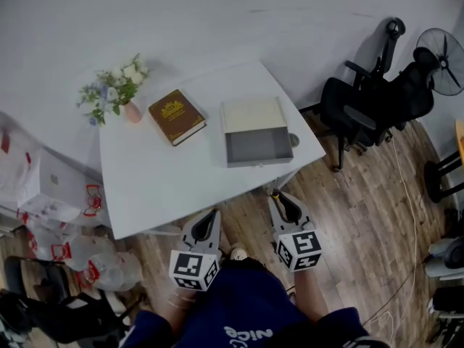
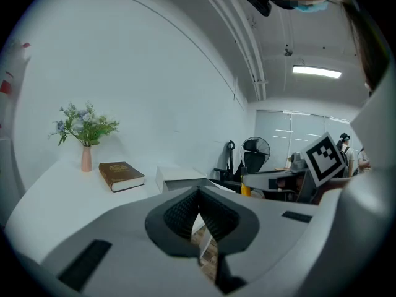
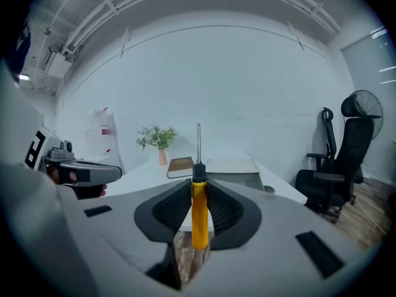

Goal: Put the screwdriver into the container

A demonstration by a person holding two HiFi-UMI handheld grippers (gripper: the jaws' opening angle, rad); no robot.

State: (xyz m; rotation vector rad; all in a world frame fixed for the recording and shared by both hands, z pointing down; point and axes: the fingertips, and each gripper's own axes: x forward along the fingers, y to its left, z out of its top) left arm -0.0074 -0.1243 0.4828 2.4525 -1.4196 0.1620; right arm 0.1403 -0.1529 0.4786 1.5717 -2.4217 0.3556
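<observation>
My right gripper is shut on a screwdriver, with the yellow handle clamped between the pads and the metal shaft pointing up and forward. It hovers over the wooden floor just short of the near edge of the white table. The container is a grey open box with a white lid behind it, at the table's right side; in the right gripper view the container lies straight beyond the shaft. My left gripper hangs beside the right one, shut with nothing in it.
A brown book and a vase of flowers stand at the table's left rear. Black office chairs and a fan are to the right. Plastic bags pile up on the left floor.
</observation>
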